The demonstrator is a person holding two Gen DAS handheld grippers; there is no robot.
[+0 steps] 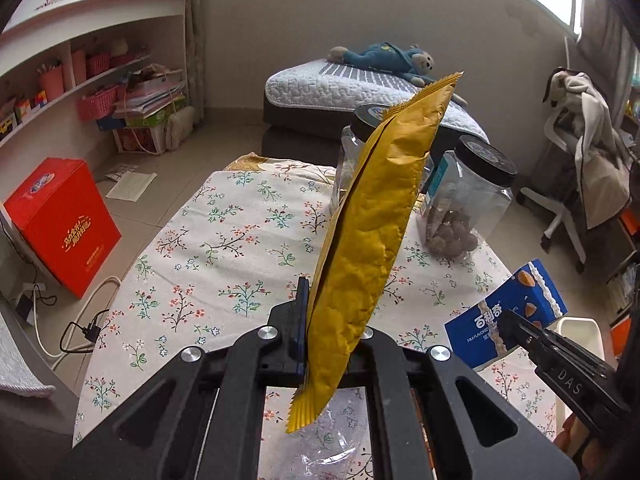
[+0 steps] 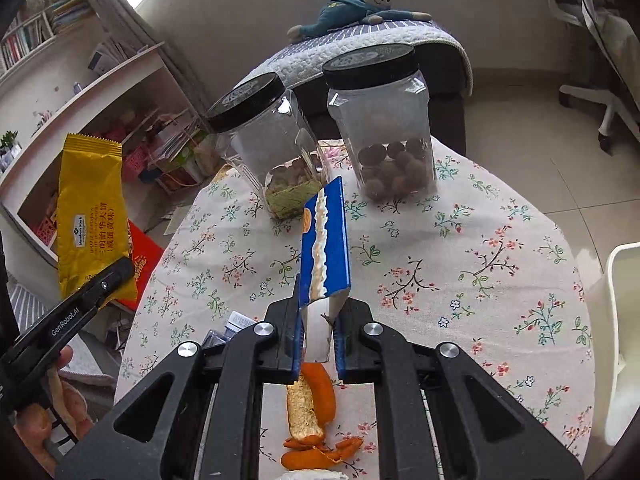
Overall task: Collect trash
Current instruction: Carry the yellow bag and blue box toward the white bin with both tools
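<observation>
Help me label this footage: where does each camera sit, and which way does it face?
Left wrist: on the left tool, looking down along it over the floral table towards the bed; its own fingers clamp a yellow wrapper, and the right tool shows at right.
Right wrist: on the right tool, facing the same way; it clamps a blue box, above orange peel; the left tool and a hand show at left.
Shared: both jars, the table, both packages.

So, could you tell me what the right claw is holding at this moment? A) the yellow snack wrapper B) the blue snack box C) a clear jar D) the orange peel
B: the right claw is clamped on the blue snack box, lifted above the orange peel on the table.
</observation>
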